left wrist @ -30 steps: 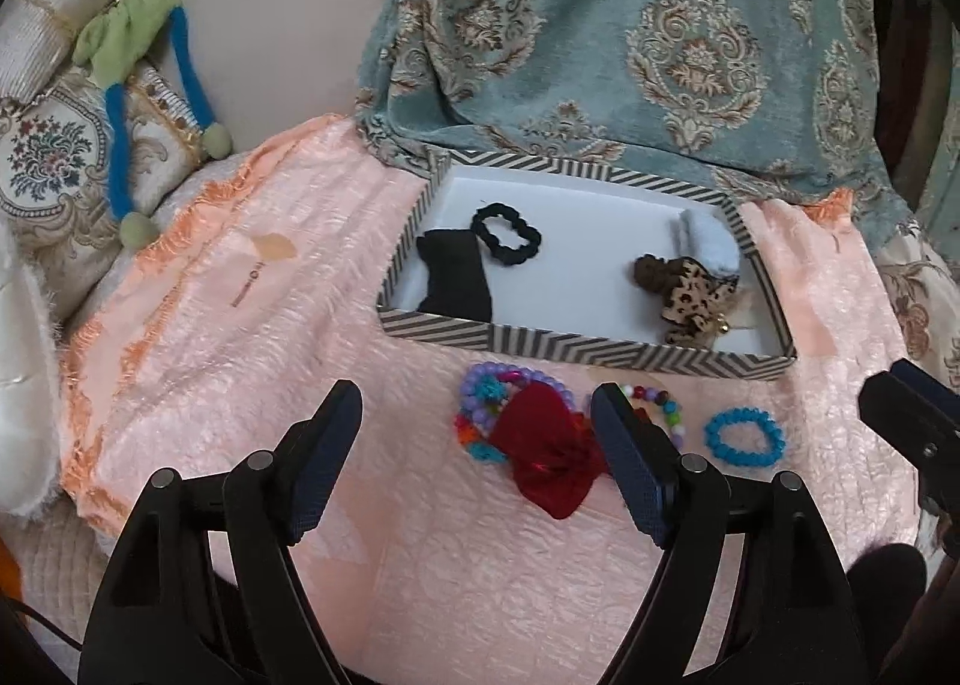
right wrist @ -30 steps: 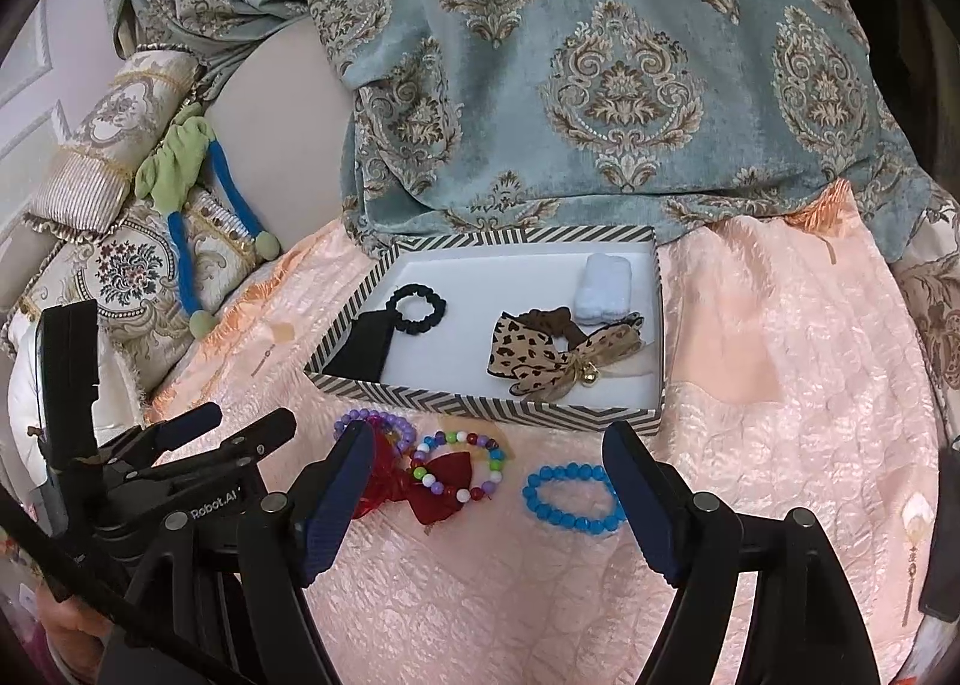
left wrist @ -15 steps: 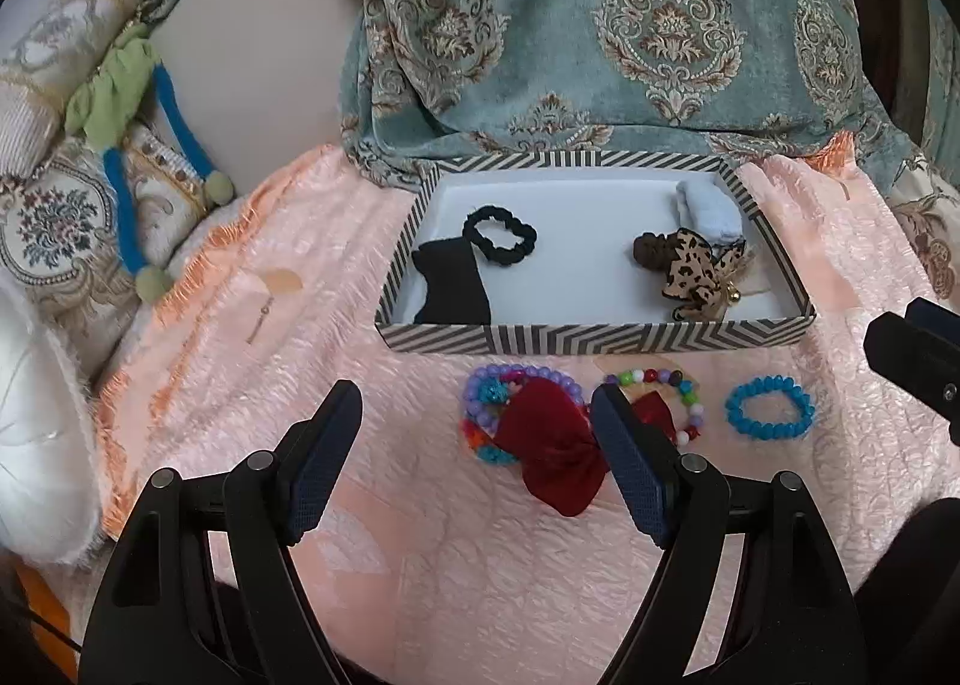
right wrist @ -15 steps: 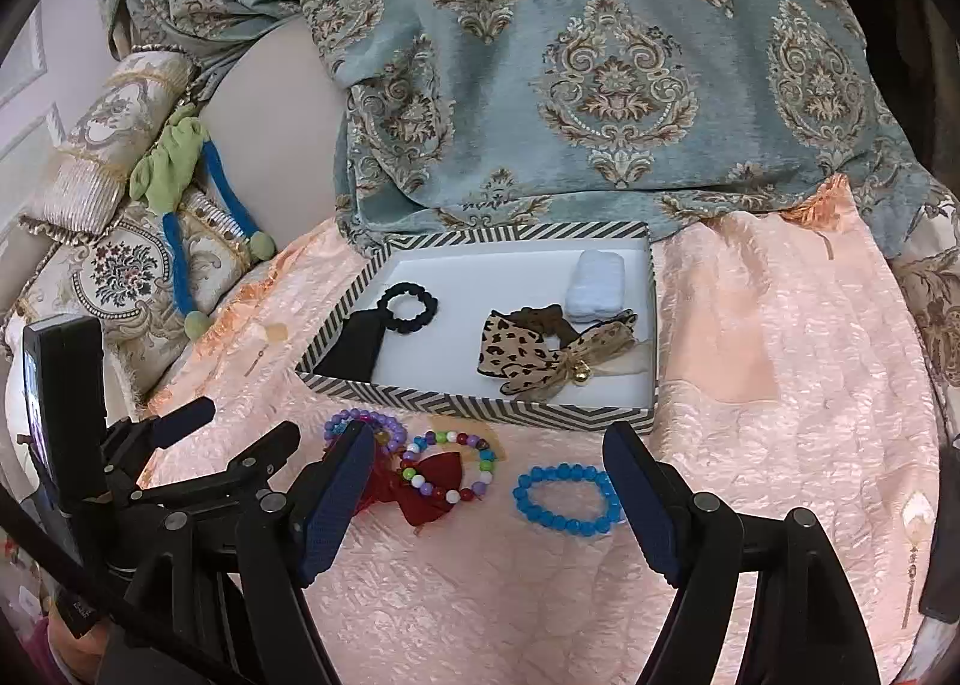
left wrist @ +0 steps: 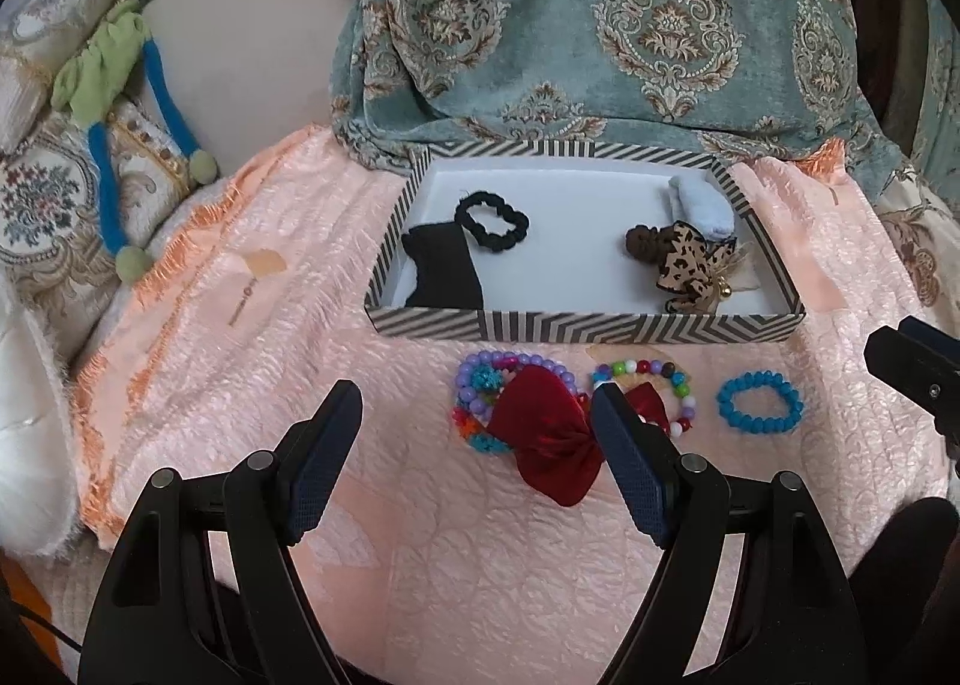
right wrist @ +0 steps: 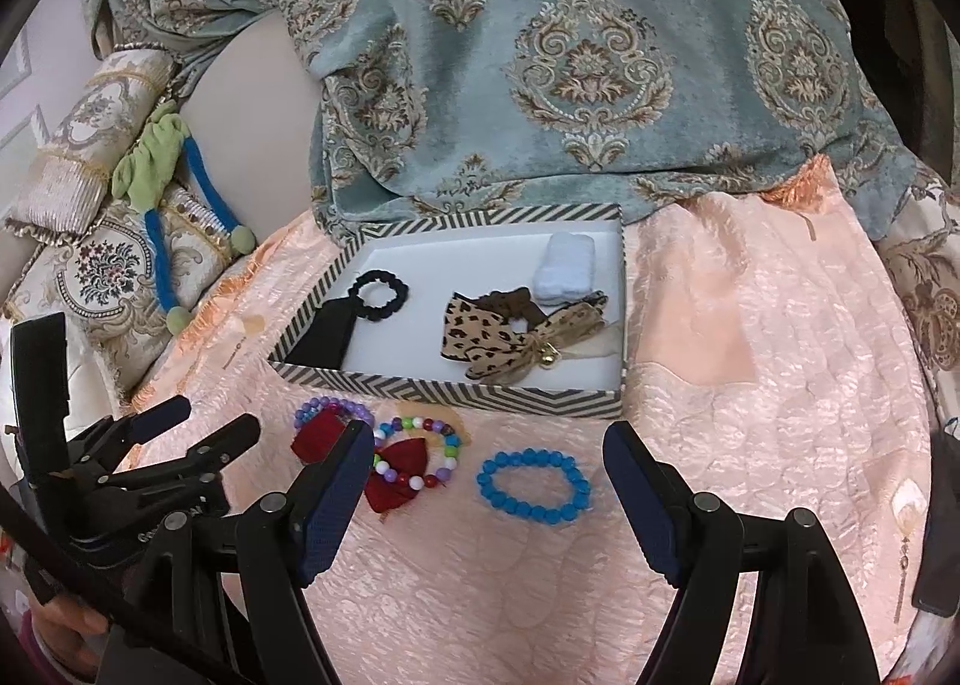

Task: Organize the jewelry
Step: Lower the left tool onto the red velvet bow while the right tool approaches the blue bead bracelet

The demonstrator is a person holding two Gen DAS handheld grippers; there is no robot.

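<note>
A striped tray (left wrist: 576, 325) (right wrist: 456, 394) on the pink quilt holds a black scrunchie (left wrist: 492, 221), a black cloth piece (left wrist: 444, 268), a leopard bow (left wrist: 690, 265) and a pale blue item (left wrist: 702, 208). In front of it lie a purple bead bracelet (left wrist: 480, 385), a red bow (left wrist: 549, 439), a multicoloured bead bracelet (left wrist: 645, 370) and a blue bead bracelet (left wrist: 759, 410) (right wrist: 533, 485). My left gripper (left wrist: 480, 415) is open just before the red bow. My right gripper (right wrist: 486, 457) is open, with the blue bracelet between its fingers' line.
A teal patterned fabric (left wrist: 600, 24) drapes behind the tray. Embroidered cushions (left wrist: 42, 193) and a green and blue soft toy (left wrist: 114, 102) sit at the left. The pink quilt (left wrist: 450, 553) spreads around; the other gripper shows at each view's edge.
Both views have drawn slightly closer to the items in front of the tray. Both grippers stay open; nothing on the quilt has moved.
</note>
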